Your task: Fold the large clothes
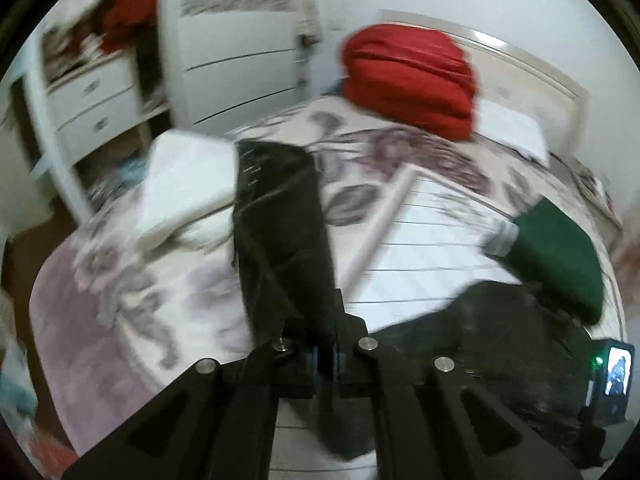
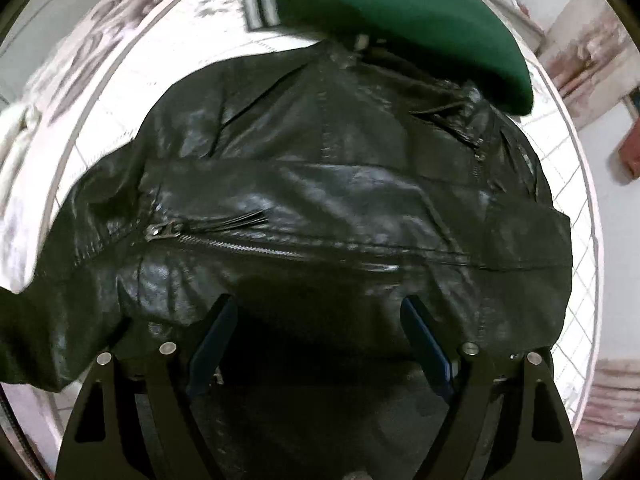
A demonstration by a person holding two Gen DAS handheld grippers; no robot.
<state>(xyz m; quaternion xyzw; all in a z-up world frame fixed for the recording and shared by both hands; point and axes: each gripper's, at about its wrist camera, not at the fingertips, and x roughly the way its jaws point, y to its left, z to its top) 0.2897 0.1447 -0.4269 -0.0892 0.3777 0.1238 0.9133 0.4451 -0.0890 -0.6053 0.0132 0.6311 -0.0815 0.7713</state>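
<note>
A black leather jacket (image 2: 320, 184) lies spread on the bed, zips showing, and fills the right wrist view. My right gripper (image 2: 318, 312) hovers just above it, pointing steeply down, jaws wide open and nothing pinched. My left gripper (image 1: 326, 356) is shut on a long black strip of the jacket (image 1: 280, 216), which hangs stretched out ahead of the closed fingers, raised off the bed. The rest of the jacket (image 1: 480, 344) lies low right in the left wrist view, which is motion-blurred.
A green garment (image 2: 400, 28) with a striped cuff lies against the jacket's far edge. On the patterned bedspread (image 1: 132, 292) sit a red cushion (image 1: 408, 76) and a white folded item (image 1: 188, 188). White drawers (image 1: 92, 104) and a door stand beyond.
</note>
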